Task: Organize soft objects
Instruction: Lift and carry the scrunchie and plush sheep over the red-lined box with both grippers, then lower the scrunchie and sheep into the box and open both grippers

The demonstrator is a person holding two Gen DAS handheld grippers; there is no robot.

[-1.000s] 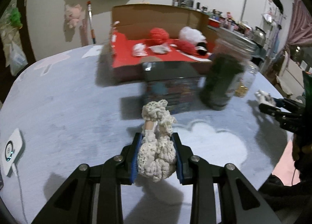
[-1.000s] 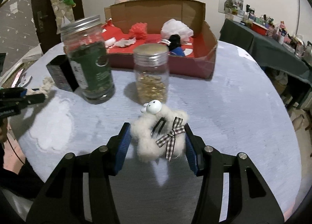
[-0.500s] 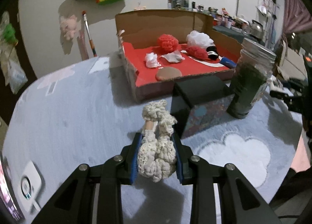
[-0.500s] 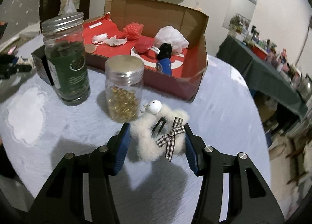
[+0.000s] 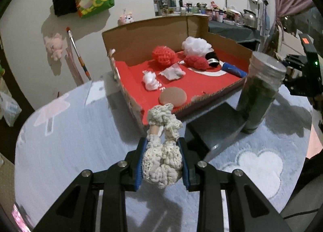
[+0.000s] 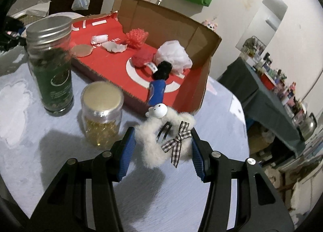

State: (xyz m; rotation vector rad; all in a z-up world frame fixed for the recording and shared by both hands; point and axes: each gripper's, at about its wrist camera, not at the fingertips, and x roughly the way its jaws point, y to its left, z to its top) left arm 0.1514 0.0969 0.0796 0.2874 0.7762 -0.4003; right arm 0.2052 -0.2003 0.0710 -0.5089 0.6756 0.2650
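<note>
My left gripper (image 5: 162,159) is shut on a cream crocheted scrunchie (image 5: 162,151) and holds it above the table, just in front of the near left corner of the cardboard box (image 5: 141,36). My right gripper (image 6: 162,147) is shut on a white fluffy scrunchie (image 6: 149,147) with a checked bow and a small white bunny head, held before the box's near right corner (image 6: 203,54). The red-lined box holds several soft items: red knit balls (image 5: 163,55), a white pouf (image 5: 195,45), white scraps and a tan round pad (image 5: 172,97).
A tall jar of dark contents (image 6: 50,62) and a short jar of yellow capsules (image 6: 102,115) stand before the box. A black box (image 5: 214,123) lies between the jar (image 5: 258,94) and my left gripper. The round table (image 5: 66,141) has a blue-grey cloth. A cluttered side table (image 6: 268,90) stands to the right.
Both grippers have risen and moved closer to the cardboard box, each still holding its scrunchie. The box now looks larger and seen more from above.
</note>
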